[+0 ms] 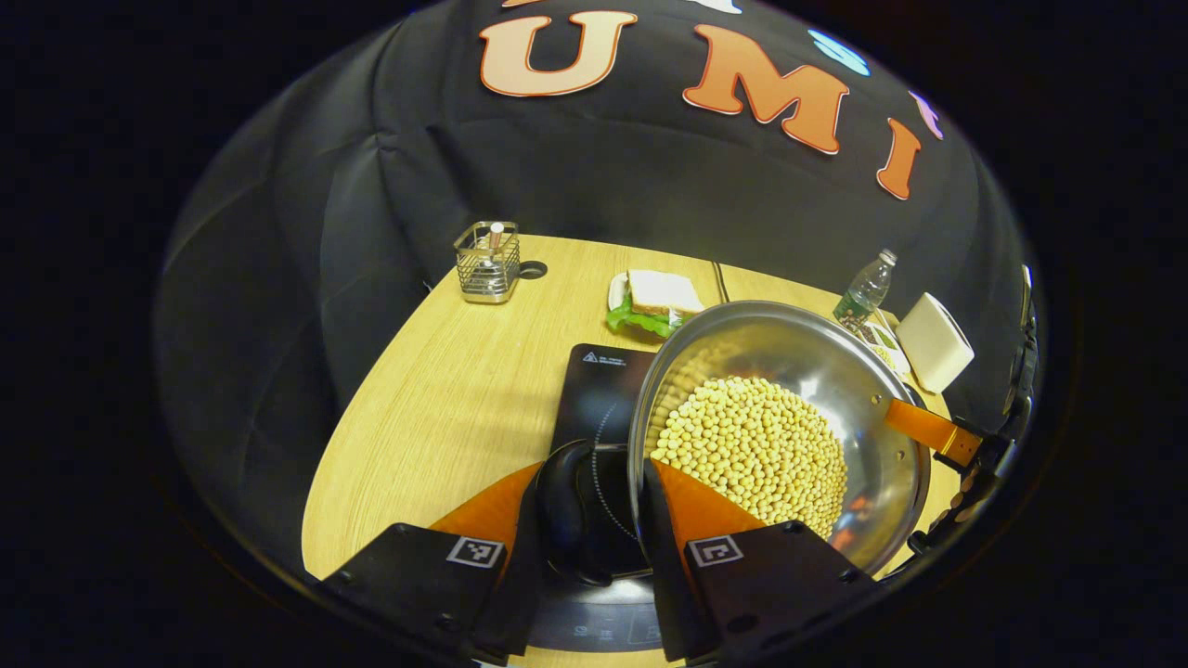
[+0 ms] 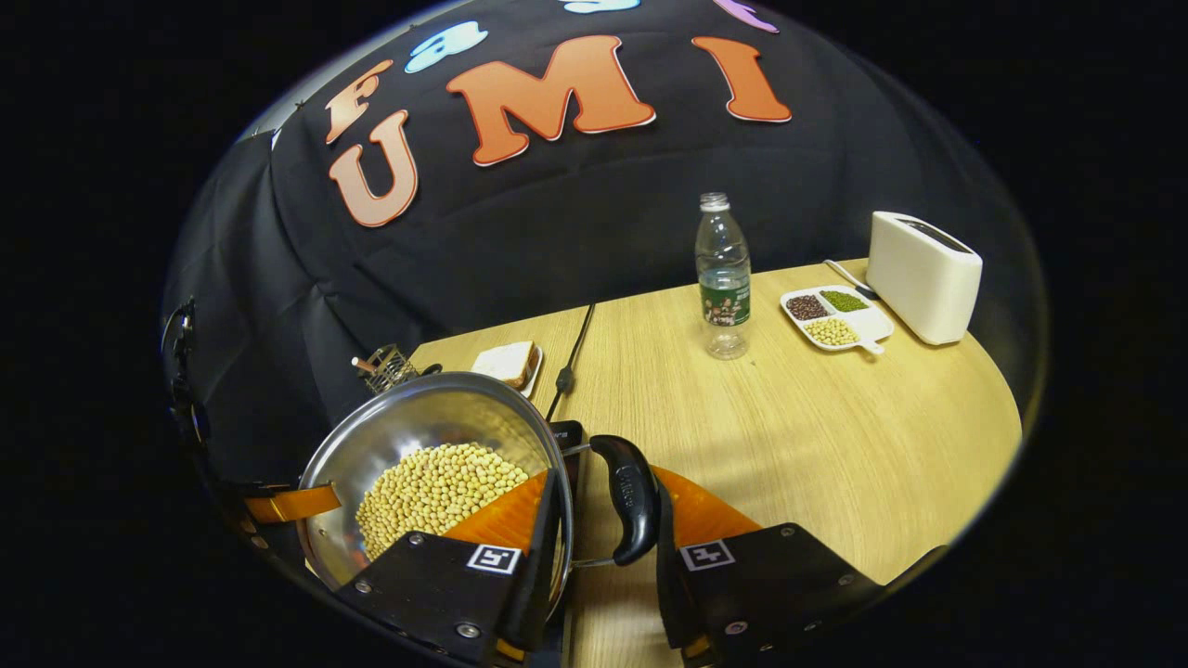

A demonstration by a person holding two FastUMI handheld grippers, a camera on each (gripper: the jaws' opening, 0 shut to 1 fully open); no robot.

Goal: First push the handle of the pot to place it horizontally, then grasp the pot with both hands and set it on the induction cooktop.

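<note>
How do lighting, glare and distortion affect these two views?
Left gripper view: strong fisheye bend curves the table edge; the pot wall carries bright reflections, while the cooktop stays dark. Right gripper view: even overhead light, sharp bottle and toaster, with dimmer surroundings towards the picture's edge.

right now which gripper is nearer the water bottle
Right. The right gripper grips the pot on the side facing the water bottle. The left gripper grips the opposite side, so the pot lies between it and the bottle.
</note>
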